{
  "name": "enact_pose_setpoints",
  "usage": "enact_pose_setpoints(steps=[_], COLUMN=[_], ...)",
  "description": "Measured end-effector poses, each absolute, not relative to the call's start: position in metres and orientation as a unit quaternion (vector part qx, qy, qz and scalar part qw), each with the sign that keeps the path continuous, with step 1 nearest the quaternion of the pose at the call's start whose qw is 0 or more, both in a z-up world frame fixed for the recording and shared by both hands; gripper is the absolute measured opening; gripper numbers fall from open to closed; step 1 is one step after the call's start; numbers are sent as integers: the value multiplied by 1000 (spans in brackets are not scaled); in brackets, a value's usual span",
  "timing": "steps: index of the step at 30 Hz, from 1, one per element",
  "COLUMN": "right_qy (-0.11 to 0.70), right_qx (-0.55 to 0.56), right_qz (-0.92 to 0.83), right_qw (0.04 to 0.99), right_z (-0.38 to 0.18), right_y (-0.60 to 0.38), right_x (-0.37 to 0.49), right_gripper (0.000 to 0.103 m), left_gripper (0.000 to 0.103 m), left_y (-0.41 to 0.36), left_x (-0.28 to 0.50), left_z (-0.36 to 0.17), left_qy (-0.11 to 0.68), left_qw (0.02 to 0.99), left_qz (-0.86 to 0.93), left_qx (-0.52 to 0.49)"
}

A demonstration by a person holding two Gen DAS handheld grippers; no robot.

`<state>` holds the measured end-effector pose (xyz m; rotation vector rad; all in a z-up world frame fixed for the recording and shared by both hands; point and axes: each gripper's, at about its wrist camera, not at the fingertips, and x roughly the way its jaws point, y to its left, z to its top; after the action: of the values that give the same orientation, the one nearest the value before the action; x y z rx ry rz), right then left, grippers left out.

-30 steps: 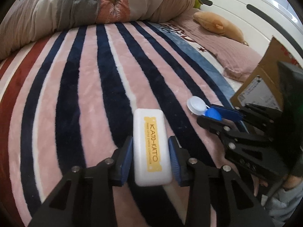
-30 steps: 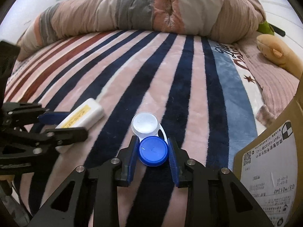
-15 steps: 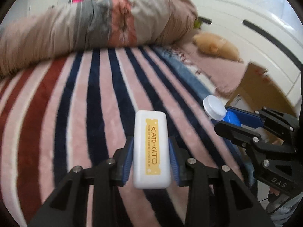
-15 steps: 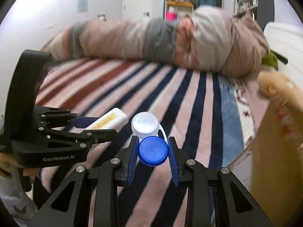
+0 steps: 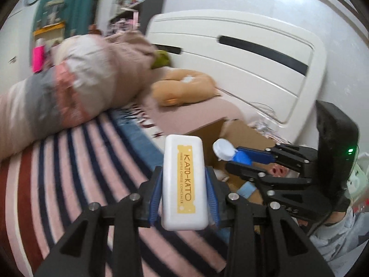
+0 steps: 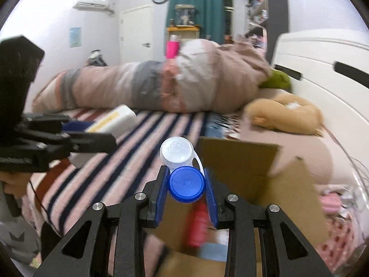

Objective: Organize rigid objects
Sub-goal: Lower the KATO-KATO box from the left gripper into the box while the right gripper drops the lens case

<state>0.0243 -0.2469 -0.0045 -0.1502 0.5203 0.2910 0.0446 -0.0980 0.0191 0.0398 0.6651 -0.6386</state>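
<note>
My left gripper (image 5: 183,184) is shut on a white KATO-KATO box (image 5: 183,184) with a yellow label and holds it in the air near the bed's edge. It also shows in the right wrist view (image 6: 113,121). My right gripper (image 6: 186,184) is shut on a blue-and-white contact lens case (image 6: 182,170), held above an open cardboard box (image 6: 244,159). The case (image 5: 230,152) and the right gripper (image 5: 251,159) show in the left wrist view, to the right of the white box and over the cardboard box (image 5: 233,133).
A striped blanket (image 5: 69,173) covers the bed, with a rolled duvet (image 6: 150,87) at the far side. A tan plush toy (image 6: 283,113) lies by the white headboard (image 5: 242,69). The cardboard box holds a red item (image 6: 197,226) and a blue item (image 5: 248,188).
Both grippers lifted their objects off the blanket and swung right, toward the cardboard box. The views rose from the bedspread to the room and headboard.
</note>
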Motion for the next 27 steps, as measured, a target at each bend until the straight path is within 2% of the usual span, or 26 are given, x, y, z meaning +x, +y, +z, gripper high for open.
enact_pose_setpoints(steps=[10, 12, 16, 18, 27], right_qy=[301, 300, 295, 291, 286], right_qx=[-66, -59, -58, -58, -48], right_qz=[68, 74, 80, 79, 87], right_qw=[949, 949, 950, 952, 953], right_z=[-31, -35, -37, -38, -38], right_y=[-334, -343, -349, -350, -354], right_x=[41, 42, 42, 41, 41], right_gripper=[27, 31, 33, 39, 42], left_gripper=[32, 32, 32, 33, 32], left_y=[-211, -220, -230, -234, -231], left_x=[84, 89, 96, 98, 97], left_z=[8, 1, -13, -17, -24], left_qy=[372, 385, 403, 407, 409], left_qw=[852, 846, 838, 836, 839], left_qz=[-354, -356, -349, -346, -336], left_qx=[96, 102, 117, 124, 124])
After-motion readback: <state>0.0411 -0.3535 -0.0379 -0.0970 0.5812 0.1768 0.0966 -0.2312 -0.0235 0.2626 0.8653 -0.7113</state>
